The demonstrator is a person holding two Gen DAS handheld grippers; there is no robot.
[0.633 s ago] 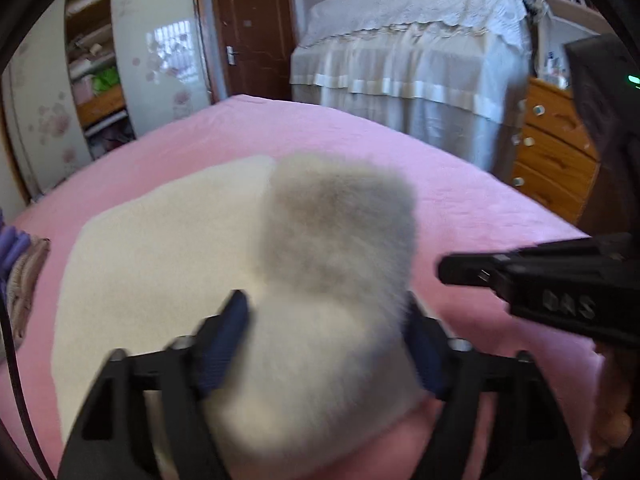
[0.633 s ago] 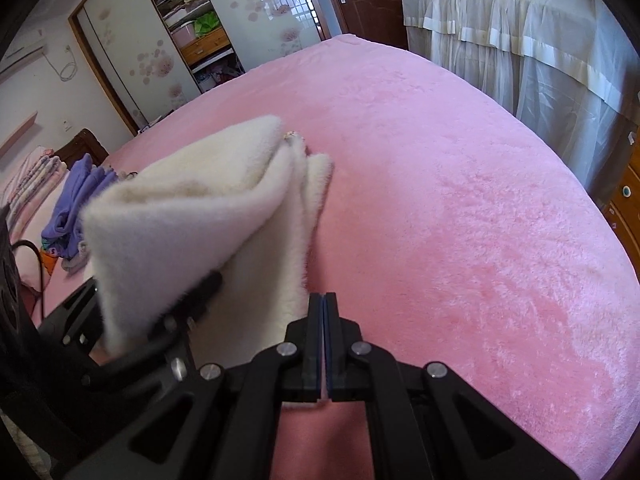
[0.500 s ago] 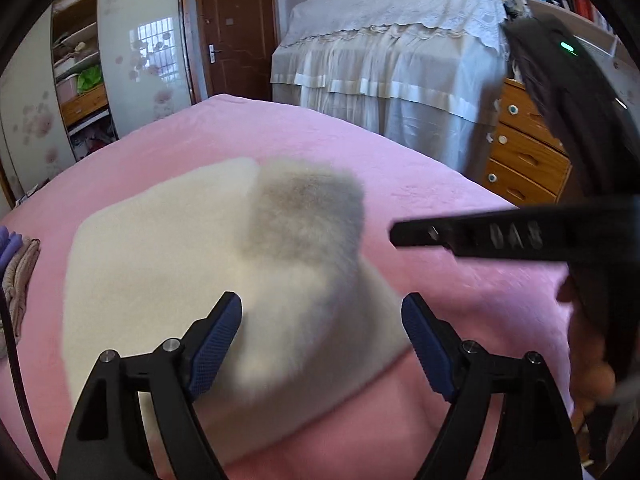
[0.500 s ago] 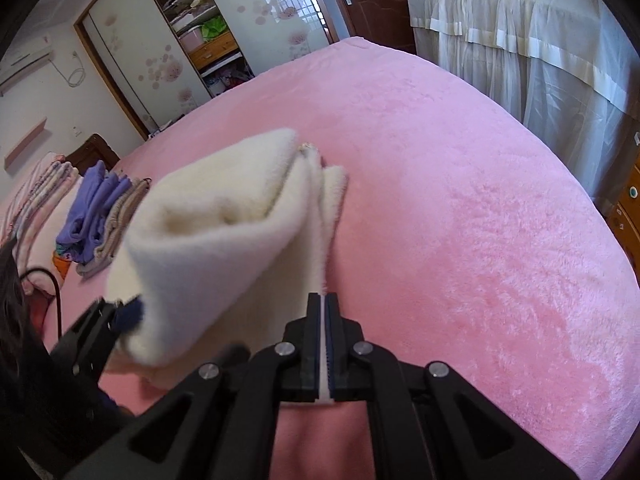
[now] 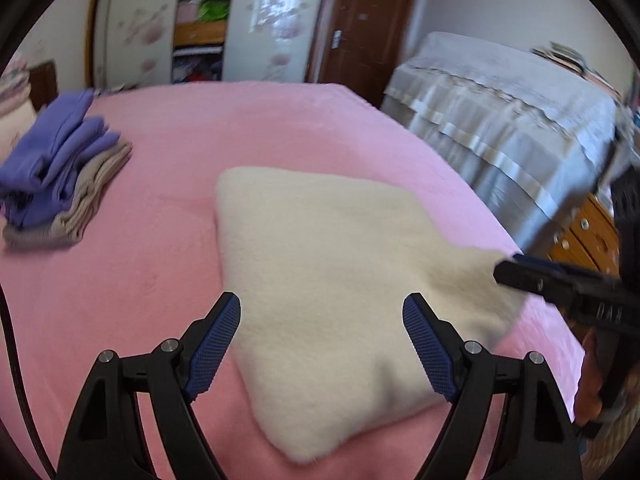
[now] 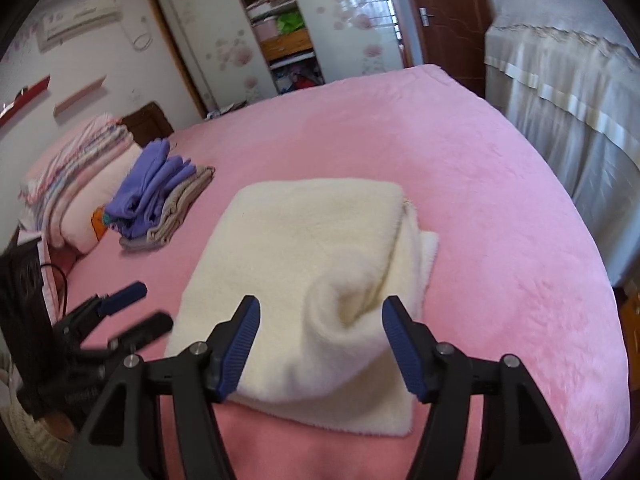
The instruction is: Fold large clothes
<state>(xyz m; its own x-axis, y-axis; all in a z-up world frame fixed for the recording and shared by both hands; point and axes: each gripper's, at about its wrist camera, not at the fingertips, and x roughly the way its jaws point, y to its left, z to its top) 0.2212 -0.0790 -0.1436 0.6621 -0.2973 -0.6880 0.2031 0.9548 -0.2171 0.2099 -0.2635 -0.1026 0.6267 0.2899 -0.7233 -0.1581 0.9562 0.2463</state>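
A cream fleece garment lies folded on the pink bed cover. My left gripper hovers open over its near edge, and the blue pads touch no cloth. In the right wrist view the same garment shows a thick folded edge and a bulging near corner. My right gripper is over that corner with its jaws opening. The fleece sits between and below the pads, which do not press on it. The left gripper shows at the garment's left side. The right gripper's fingertips show at its right side.
A stack of folded purple and beige clothes sits on the bed to the left of the garment. A striped quilt lies behind it. Furniture under a white cloth and wooden drawers stand past the bed's right edge.
Both grippers have opened and let go of the fleece. The raised flap has dropped flat onto the garment. Both views have drawn back and swung left, so the clothes stack shows.
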